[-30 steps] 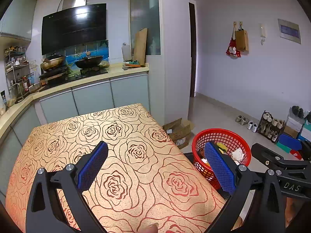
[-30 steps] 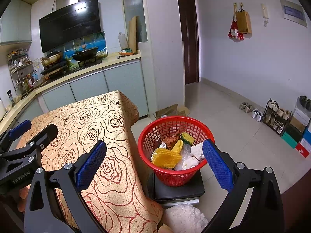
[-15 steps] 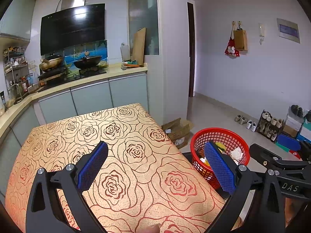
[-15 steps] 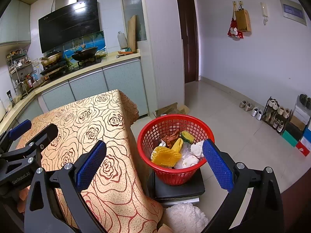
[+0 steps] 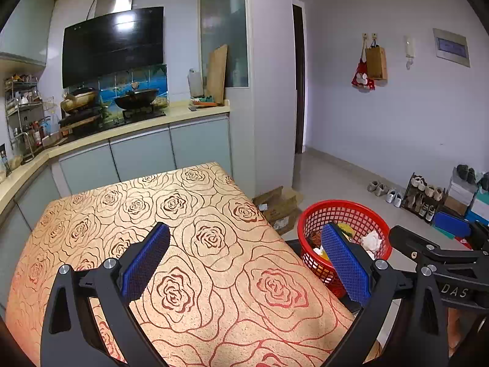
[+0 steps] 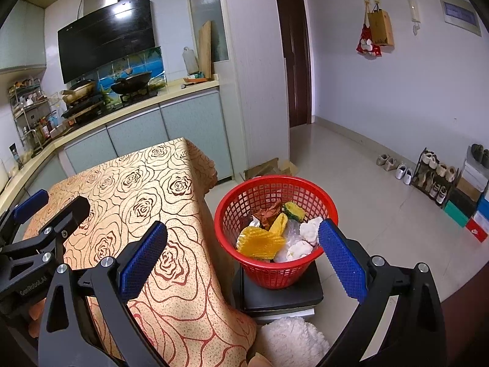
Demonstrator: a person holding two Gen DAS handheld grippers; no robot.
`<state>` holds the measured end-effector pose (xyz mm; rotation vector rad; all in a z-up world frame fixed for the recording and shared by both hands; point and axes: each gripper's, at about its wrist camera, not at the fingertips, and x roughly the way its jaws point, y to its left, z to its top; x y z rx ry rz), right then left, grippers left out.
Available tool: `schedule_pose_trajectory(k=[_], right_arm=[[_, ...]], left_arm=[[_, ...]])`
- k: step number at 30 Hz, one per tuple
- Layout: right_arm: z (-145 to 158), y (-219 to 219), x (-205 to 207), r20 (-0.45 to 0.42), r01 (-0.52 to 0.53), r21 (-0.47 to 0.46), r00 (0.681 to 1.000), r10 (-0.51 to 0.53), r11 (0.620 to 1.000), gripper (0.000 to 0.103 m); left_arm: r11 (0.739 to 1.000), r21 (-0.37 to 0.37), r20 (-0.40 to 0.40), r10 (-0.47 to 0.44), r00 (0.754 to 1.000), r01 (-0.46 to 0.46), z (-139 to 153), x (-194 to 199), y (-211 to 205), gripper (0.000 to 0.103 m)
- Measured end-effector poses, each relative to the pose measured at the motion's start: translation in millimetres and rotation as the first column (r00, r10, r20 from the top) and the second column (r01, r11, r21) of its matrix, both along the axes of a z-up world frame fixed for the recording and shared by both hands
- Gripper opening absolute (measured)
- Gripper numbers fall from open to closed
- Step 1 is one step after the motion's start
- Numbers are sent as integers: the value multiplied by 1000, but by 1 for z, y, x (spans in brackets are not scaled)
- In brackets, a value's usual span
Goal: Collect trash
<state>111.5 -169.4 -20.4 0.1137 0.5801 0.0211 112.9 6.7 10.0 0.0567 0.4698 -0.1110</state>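
We hold both tongs, left [image 5: 244,263] and right [image 6: 241,260], wide and empty. Trash [image 6: 275,235] fills the basket [image 6: 226,214] beside the surface [image 5: 198,244]. Risk: bumping the basket could tip it off its stand.

My left wrist view looks down across the table [image 5: 195,263]; my right one faces the basket [image 6: 269,272] at twelve o'clock, close. Both share kitchen counter [image 5: 128,128].
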Motion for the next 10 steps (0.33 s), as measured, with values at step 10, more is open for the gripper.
schedule_pose_trajectory(k=[10], right_arm=[[0, 1, 3, -13, -2, 3, 1000, 2, 1000, 96]], left_arm=[[1000, -8, -46, -1, 999, 0, -6, 7, 4, 96]])
